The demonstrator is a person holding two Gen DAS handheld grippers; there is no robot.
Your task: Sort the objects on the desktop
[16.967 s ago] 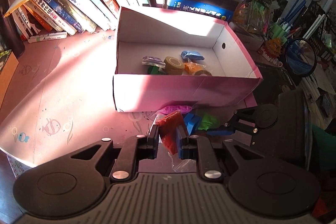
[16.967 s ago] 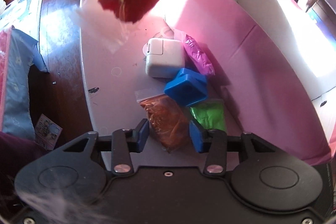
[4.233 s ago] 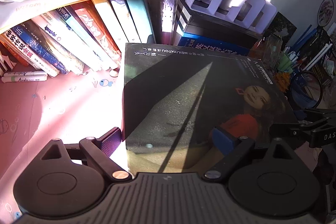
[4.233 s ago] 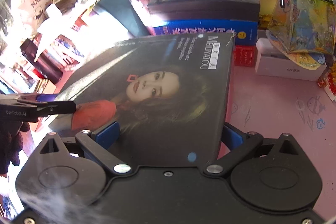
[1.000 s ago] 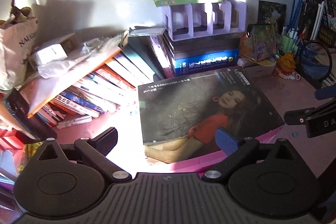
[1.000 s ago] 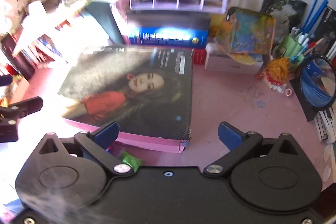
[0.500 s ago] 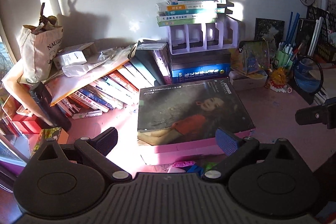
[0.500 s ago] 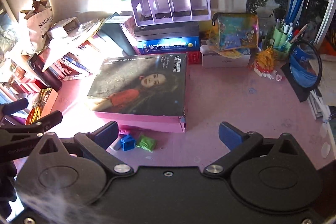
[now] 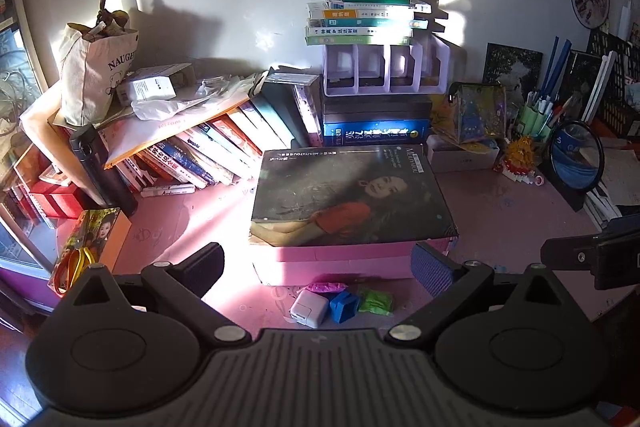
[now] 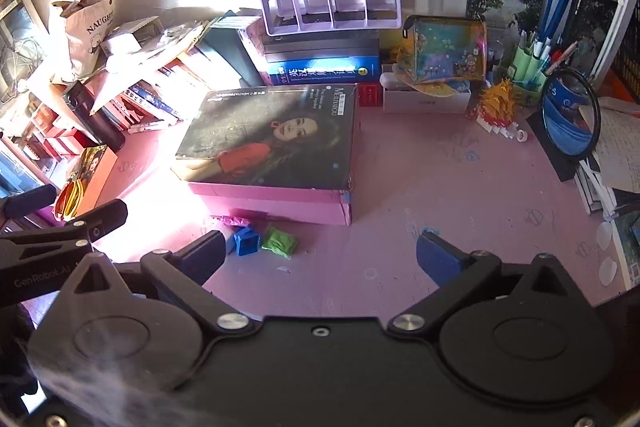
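Observation:
A pink box (image 9: 352, 255) (image 10: 276, 201) sits on the pink desk, closed by a dark lid with a woman's portrait (image 9: 348, 195) (image 10: 272, 139). In front of it lie a white charger (image 9: 308, 311), a blue block (image 9: 343, 306) (image 10: 246, 240), a green packet (image 9: 375, 302) (image 10: 281, 240) and a magenta packet (image 9: 325, 286) (image 10: 232, 219). My left gripper (image 9: 318, 265) is open and empty, held high above these items. My right gripper (image 10: 320, 253) is open and empty, held back and above the desk.
Leaning books (image 9: 208, 151) and a black bottle (image 9: 100, 167) stand at the left. A purple organizer (image 9: 384, 71) on stacked books is behind the box. A pencil pouch (image 10: 444, 51), pen cup (image 10: 532, 67) and round blue mirror (image 10: 570, 115) are at the right.
Both grippers have pulled back and up from the closed box, so more of the desk shows. The lid stays on the box.

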